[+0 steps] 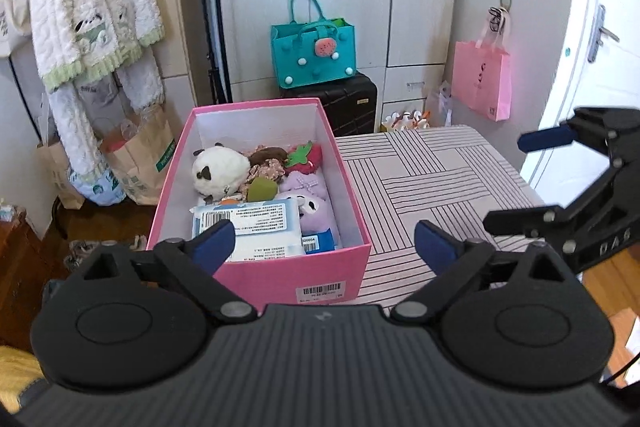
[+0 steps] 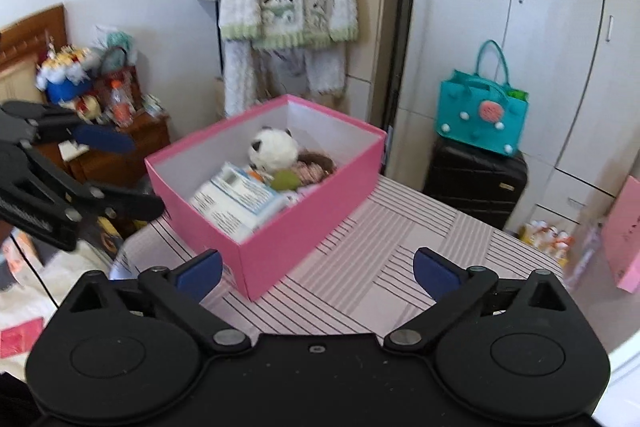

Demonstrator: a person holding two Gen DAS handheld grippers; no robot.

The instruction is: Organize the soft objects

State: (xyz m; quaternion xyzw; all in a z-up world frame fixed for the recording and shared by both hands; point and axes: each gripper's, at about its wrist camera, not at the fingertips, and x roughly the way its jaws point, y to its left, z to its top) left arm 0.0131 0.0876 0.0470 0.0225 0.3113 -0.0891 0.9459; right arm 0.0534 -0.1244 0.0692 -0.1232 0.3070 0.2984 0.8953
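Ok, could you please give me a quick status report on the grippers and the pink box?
Left gripper open, empty. Right gripper open, empty. Pink box on striped table, holding plush toys and wipes pack. Nothing in the way.

The wipes pack (image 1: 256,227) hides whatever lies beneath it in the pink box (image 1: 280,277), and its print is too small to read. In the left wrist view the left gripper's near finger (image 1: 212,241) covers the pack's corner. The purple plush (image 1: 312,211) shows only partly — its lower half is buried. The pink bag (image 2: 624,235) is cut off by the right wrist picture's edge, and the items on the wooden cabinet (image 2: 120,155) are too blurred to identify.
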